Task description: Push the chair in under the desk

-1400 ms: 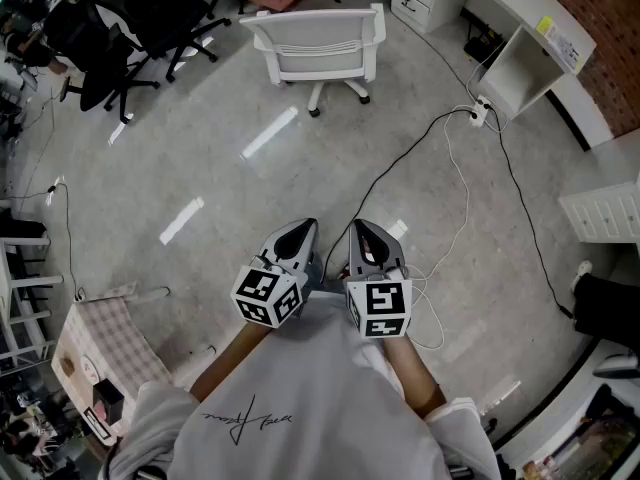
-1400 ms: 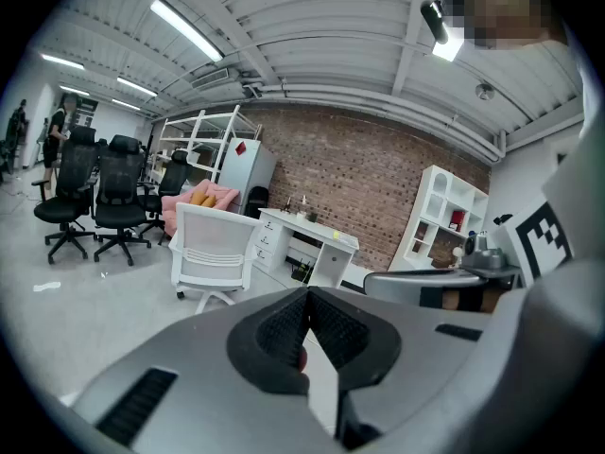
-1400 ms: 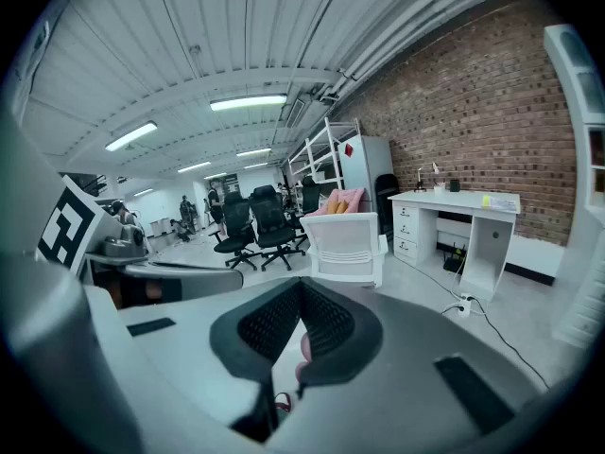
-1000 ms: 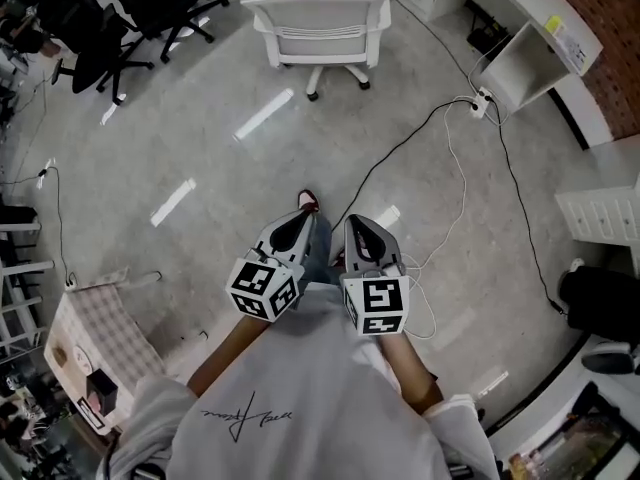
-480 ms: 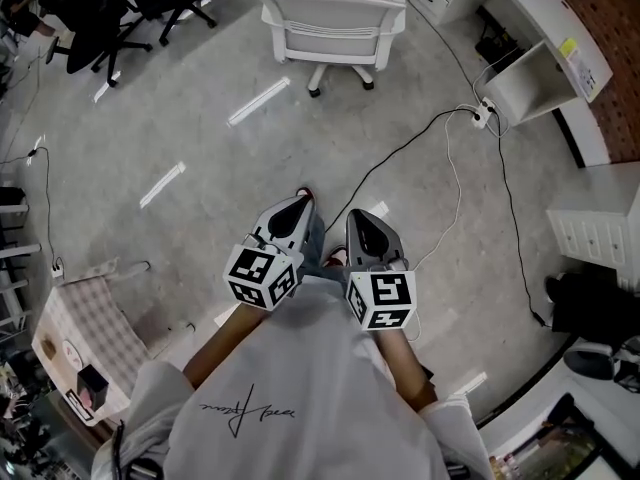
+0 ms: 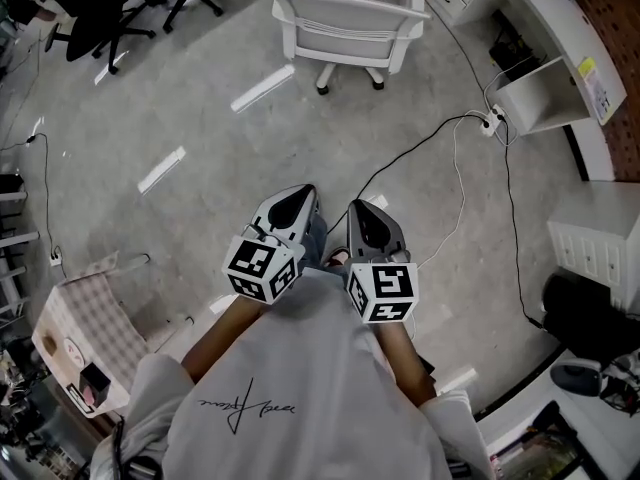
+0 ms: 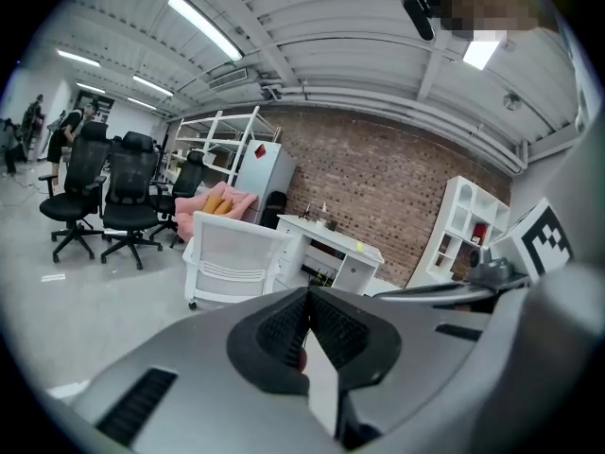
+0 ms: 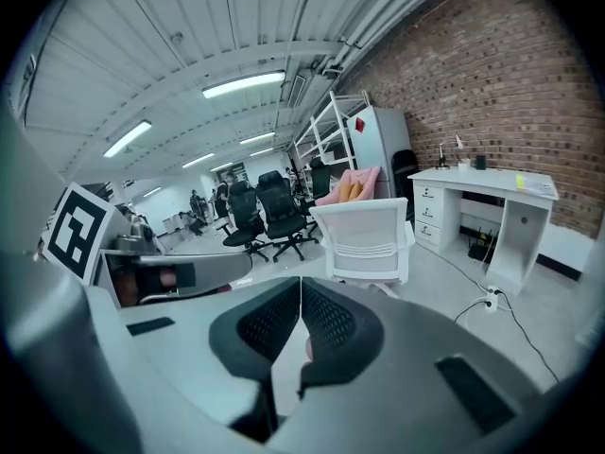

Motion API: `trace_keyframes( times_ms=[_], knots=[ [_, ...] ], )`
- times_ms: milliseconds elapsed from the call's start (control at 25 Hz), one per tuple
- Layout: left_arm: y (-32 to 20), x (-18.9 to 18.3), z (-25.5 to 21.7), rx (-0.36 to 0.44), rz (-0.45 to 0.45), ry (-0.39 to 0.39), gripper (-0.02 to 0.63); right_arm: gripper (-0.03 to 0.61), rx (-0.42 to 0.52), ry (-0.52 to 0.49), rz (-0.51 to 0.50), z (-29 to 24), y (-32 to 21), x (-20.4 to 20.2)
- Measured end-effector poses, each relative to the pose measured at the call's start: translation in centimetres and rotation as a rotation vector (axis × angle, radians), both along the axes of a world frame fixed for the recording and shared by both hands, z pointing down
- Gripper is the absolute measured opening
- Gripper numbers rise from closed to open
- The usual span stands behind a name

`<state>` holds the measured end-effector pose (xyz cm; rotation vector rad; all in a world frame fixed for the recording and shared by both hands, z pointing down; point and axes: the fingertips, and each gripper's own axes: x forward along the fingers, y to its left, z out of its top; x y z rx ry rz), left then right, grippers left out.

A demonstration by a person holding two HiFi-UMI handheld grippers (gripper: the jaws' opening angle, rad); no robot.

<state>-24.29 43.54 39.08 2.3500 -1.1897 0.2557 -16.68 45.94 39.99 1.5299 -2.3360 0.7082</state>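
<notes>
both grippers, left and right, shut and empty, white mesh-backed swivel chair well ahead

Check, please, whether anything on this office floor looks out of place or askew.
The white chair stands alone on open floor, well clear of the white desk, not tucked under it. Cables trail loose across the floor from a power strip beside the desk.

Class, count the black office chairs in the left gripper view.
3: the first black chair at far left, second black chair beside it, third black chair nearer the white chair. Others may be hidden.
</notes>
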Motion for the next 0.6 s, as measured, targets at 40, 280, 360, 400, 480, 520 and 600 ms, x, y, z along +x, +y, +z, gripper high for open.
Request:
trace_keyframes(
  times_ms=[40, 280, 360, 400, 480, 520, 600],
  knots=[
    [-0.7, -0.2, 0.0, -0.001, -0.001, -0.004, 0.005, 0.027, 0.0, 0.003, -0.001, 0.0, -0.7, -0.1],
    [-4.4, -1.9, -0.3, -0.003, -0.008, -0.008, 0.005, 0.028, 0.0, 0.021, -0.004, -0.6, -4.3, -1.6],
    [-5.8, -2.2, -0.1, -0.003, 0.002, -0.007, 0.005, 0.028, 0.0, 0.028, 0.002, -0.7, -5.6, -1.9],
    [-6.3, -2.4, 0.0, -0.003, 0.01, -0.007, 0.005, 0.028, -0.002, 0.031, 0.004, -0.7, -6.1, -2.1],
    [-7.2, -2.7, 0.1, -0.004, 0.028, -0.004, 0.005, 0.028, -0.01, 0.036, 0.005, -0.6, -6.8, -2.6],
    [-7.6, -2.9, 0.1, -0.004, 0.035, -0.003, 0.005, 0.028, -0.012, 0.038, 0.006, -0.5, -7.2, -2.8],
    [-8.7, -3.2, 0.1, 0.0, 0.045, 0.003, 0.005, 0.028, -0.012, 0.044, 0.006, -0.7, -8.1, -3.3]
  ],
)
